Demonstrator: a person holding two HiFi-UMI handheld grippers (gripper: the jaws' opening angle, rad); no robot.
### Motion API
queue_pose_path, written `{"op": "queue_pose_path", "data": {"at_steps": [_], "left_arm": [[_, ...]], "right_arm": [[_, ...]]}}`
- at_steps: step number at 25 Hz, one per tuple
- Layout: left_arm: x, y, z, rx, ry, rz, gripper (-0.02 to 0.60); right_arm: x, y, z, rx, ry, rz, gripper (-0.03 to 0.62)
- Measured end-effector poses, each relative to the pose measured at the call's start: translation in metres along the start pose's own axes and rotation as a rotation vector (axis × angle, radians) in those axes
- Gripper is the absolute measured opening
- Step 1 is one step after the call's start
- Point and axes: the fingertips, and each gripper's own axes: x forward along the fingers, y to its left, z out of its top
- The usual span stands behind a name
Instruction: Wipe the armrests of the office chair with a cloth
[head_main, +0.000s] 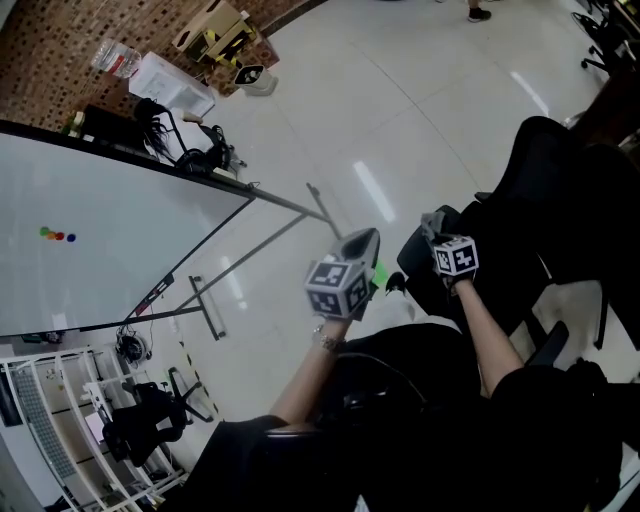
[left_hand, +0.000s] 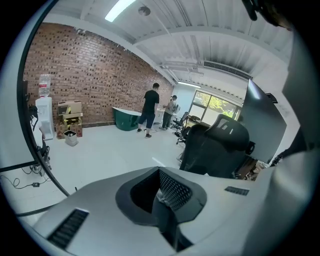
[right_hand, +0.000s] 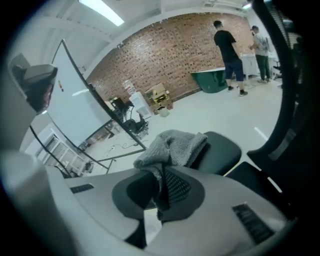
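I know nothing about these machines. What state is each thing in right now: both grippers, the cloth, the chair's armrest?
Left gripper: shut, nothing between its jaws.
Right gripper: shut on the cloth.
Cloth: bunched up, lying over the armrest.
Armrest: partly covered by the cloth at one end.

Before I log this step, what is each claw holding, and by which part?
The right claw pinches the cloth by a bunched edge; the left claw holds nothing.
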Motion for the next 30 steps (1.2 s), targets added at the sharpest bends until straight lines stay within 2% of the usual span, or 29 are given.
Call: {"op": "queue_pose_path", "data": {"at_steps": [3, 5, 9, 11, 13, 15, 17, 20, 22, 25, 30], "left_arm": [[0.001, -0.001, 0.0, 0.005, 0.002, -0.005, -0.002], [0.002, -0.004, 0.0, 0.01, 0.003, -0.009, -0.002], [0.002, -0.004, 0.0, 0.012, 0.006, -0.01, -0.002], [0.002, -0.006, 0.0, 0.014, 0.007, -0.008, -0.002], [0.001, -0.006, 0.0, 0.015, 0.007, -0.006, -0.002], [-0.001, -0.005, -0.001, 0.016, 0.009, -0.002, -0.002], [-0.003, -0.003, -0.002, 0.015, 0.011, 0.001, -0.002], [-0.003, -0.002, -0.003, 0.016, 0.012, 0.003, -0.002], [-0.003, -0.004, -0.003, 0.017, 0.014, 0.002, -0.002], [-0.002, -0.008, -0.004, 0.02, 0.016, -0.001, -0.002], [-0.001, -0.009, -0.003, 0.02, 0.016, -0.001, -0.002]], "right_arm": [[0.013, 0.056, -0.023, -0.028, 0.021, 0.157, 0.018], [0.018, 0.083, -0.04, -0.074, 0.072, 0.231, 0.018], [0.016, 0.109, -0.054, -0.203, 0.141, 0.297, 0.018], [0.007, 0.099, -0.041, -0.211, 0.09, 0.284, 0.018], [-0.009, 0.074, -0.013, -0.155, -0.011, 0.247, 0.018], [-0.028, 0.039, 0.02, -0.081, -0.119, 0.185, 0.018], [-0.043, -0.003, 0.046, -0.035, -0.183, 0.084, 0.018], [-0.051, -0.066, 0.061, 0.003, -0.183, -0.087, 0.018], [-0.048, -0.093, 0.057, 0.045, -0.149, -0.152, 0.018], [-0.036, -0.097, 0.039, 0.083, -0.094, -0.155, 0.018], [-0.014, -0.041, 0.014, 0.036, -0.077, -0.068, 0.018]]}}
